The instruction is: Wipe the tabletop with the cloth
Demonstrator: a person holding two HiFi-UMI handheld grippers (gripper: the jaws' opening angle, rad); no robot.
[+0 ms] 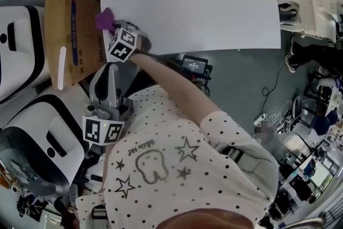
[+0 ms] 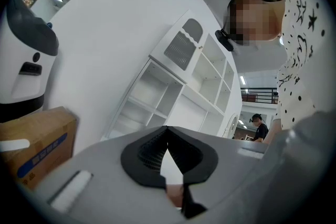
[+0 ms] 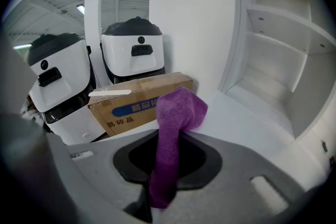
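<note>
Polka-dot white shirt point(image 1: 214, 131) aside, the left gripper point(image 2: 168, 136) sits clenched on nothing while the right gripper point(image 1: 115, 28) pinches just a fold of fuzzy purple cloth point(image 3: 176, 113) by the flat white tabletop's point(image 1: 203, 13) left corner, so wiping friction could yank it loose imo

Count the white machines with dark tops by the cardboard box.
2 white machines: one behind the cardboard box, the other left of it in the right gripper view. More may be hidden.
</note>
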